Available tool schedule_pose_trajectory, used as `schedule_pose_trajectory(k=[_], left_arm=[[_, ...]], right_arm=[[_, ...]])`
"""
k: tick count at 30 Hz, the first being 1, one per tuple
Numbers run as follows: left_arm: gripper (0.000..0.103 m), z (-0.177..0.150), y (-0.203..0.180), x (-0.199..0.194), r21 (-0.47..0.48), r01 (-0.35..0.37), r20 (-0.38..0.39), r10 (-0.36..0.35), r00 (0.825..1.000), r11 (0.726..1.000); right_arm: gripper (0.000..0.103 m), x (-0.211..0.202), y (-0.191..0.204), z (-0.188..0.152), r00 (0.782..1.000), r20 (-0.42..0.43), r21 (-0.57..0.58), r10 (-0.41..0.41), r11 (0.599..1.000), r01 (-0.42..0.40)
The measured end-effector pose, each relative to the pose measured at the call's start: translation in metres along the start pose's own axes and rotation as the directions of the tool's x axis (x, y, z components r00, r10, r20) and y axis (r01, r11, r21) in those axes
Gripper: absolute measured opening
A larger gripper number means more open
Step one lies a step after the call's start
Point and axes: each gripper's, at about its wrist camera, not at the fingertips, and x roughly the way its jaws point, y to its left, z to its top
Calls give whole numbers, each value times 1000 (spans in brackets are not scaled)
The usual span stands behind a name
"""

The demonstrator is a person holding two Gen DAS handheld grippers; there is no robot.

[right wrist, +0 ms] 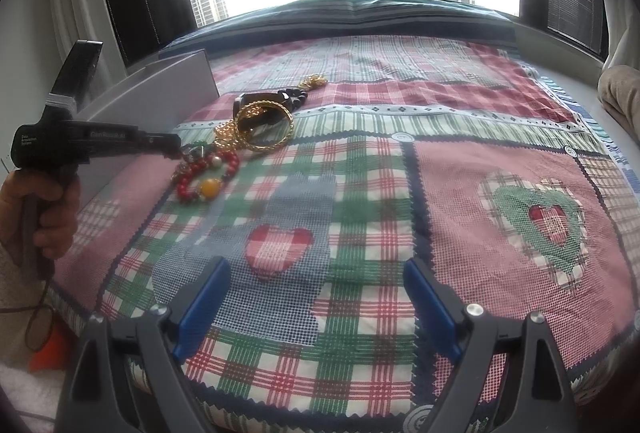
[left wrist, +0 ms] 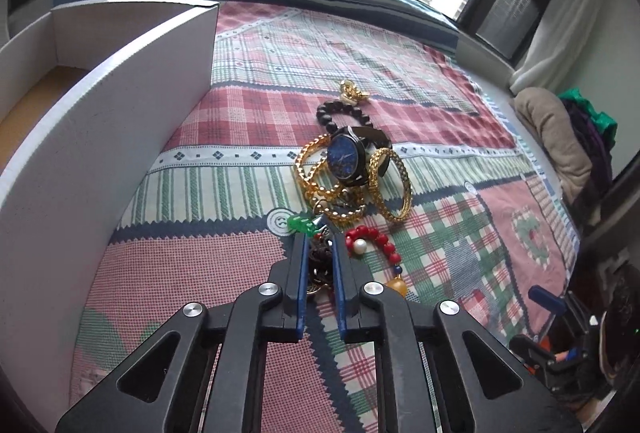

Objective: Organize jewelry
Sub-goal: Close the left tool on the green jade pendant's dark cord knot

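Left gripper (left wrist: 320,233) fingers pinched nearly shut on dark trinket (left wrist: 320,257) at near edge of jewelry pile (left wrist: 352,169) on patchwork bedspread (right wrist: 360,193), beside white box (left wrist: 100,137). Right gripper (right wrist: 316,297) fingers spread wide, empty, over bedspread.

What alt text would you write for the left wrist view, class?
The left gripper, fingers shut on a dark beaded trinket, reaches into a tangled pile of gold chain bracelets, a blue-faced black wristwatch and a red bead bracelet on a plaid patchwork cloth. A white cardboard box stands left.
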Motion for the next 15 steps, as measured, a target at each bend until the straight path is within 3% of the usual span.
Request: schedule_pose_trajectory(k=[5,13,15], left_arm=[[9,-8,17,-40,-85,46,38,-42,998,995],[11,-69,43,-56,-65,-91,-51,88,995,994],[22,-84,48,-57,-51,-102,-79,98,992,993]], right_arm=[[90,2,2,0,1000,-3,-4,3,1000,-3],[90,2,7,0,1000,-14,-19,4,1000,-5],[90,2,12,1,1000,-18,-34,3,999,-3]])
